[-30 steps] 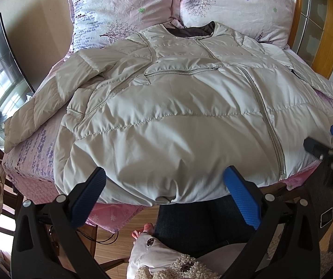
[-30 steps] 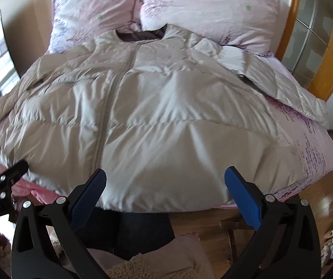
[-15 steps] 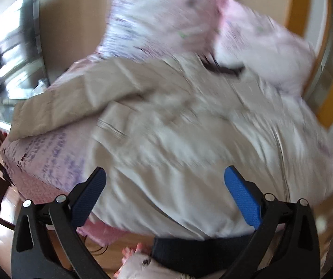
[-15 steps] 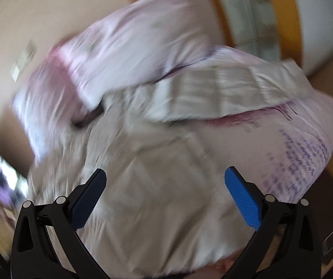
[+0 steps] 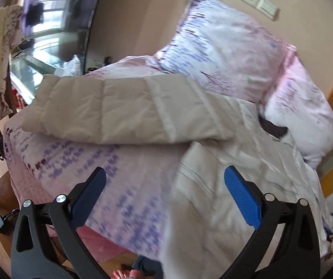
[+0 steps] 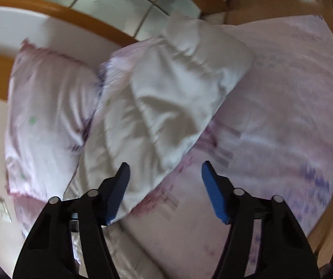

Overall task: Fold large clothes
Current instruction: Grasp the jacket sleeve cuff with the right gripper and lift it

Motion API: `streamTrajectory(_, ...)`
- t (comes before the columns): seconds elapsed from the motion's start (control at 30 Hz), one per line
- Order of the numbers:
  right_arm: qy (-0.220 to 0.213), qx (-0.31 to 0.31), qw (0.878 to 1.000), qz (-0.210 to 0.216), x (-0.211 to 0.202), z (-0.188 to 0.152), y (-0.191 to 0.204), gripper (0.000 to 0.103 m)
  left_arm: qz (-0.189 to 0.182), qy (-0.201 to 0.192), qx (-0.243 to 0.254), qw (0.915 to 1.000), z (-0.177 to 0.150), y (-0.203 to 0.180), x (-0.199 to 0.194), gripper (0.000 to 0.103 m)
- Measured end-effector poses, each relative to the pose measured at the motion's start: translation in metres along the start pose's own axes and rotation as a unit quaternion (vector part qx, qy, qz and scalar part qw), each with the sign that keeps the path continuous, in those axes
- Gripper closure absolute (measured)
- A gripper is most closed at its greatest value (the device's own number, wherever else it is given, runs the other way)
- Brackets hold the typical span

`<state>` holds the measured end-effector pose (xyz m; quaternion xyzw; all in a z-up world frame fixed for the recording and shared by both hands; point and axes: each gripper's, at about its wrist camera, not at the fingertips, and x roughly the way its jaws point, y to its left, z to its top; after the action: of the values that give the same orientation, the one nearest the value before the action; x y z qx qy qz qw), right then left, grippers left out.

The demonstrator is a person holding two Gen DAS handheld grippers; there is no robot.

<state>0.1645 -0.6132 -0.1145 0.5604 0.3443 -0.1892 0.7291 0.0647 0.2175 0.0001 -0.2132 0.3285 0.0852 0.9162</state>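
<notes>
Your left gripper points down at the bed, its two blue-padded fingers spread wide with nothing between them. Directly below and between the fingers lies the pink floral sheet. Under the right-hand finger, and running on to the right, lies the body of the beige padded jacket, spread flat. Just ahead of the fingers, one sleeve of the jacket stretches out to the left across the sheet, with its cuff end near the bed's edge. Beyond the sleeve, two pink floral pillows rest against a tan wall. Far left, a glass-fronted cabinet stands past the bed.

Your right gripper also points down at the bed. Its jaws are about half open and closing, and they are not pressing on anything. The near end of the jacket's other sleeve lies below the left-hand finger and reaches into the gap between the fingers. Whether it touches that pad is unclear, because the picture is blurred. The sleeve runs forward and slightly right, away from the gripper, with its cuff at the far end. To the right of it is bare pink sheet. To the left lies a pillow, and beyond that a wooden headboard.
</notes>
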Motion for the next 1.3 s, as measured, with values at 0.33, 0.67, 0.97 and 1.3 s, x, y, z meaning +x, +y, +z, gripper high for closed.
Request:
streamTrajectory(0.33, -0.039, -0.007, 0.998, -0.039, 0.007, 0.024, 0.000, 0.083, -0.022, 0.028, -0.093, 0.9950, 0.017, 0.040, 0.034, 0.002)
streamTrajectory(0.67, -0.127, -0.144, 0.978, -0.076, -0.018, 0.013, 0.070, 0.097, -0.039, 0.024, -0.129, 0.9906, 0.025, 0.056, 0.046, 0.003)
streamTrajectory(0.97, -0.154, -0.328, 0.932, 0.012, -0.046, -0.062, 0.206, 0.097, -0.045, 0.011, -0.129, 0.9906, 0.032, 0.057, 0.045, 0.003)
streamTrajectory(1.3, -0.068, -0.468, 0.871, 0.134, -0.035, -0.190, 0.310, 0.097, -0.039, -0.002, -0.105, 0.9938, 0.036, 0.054, 0.039, 0.002)
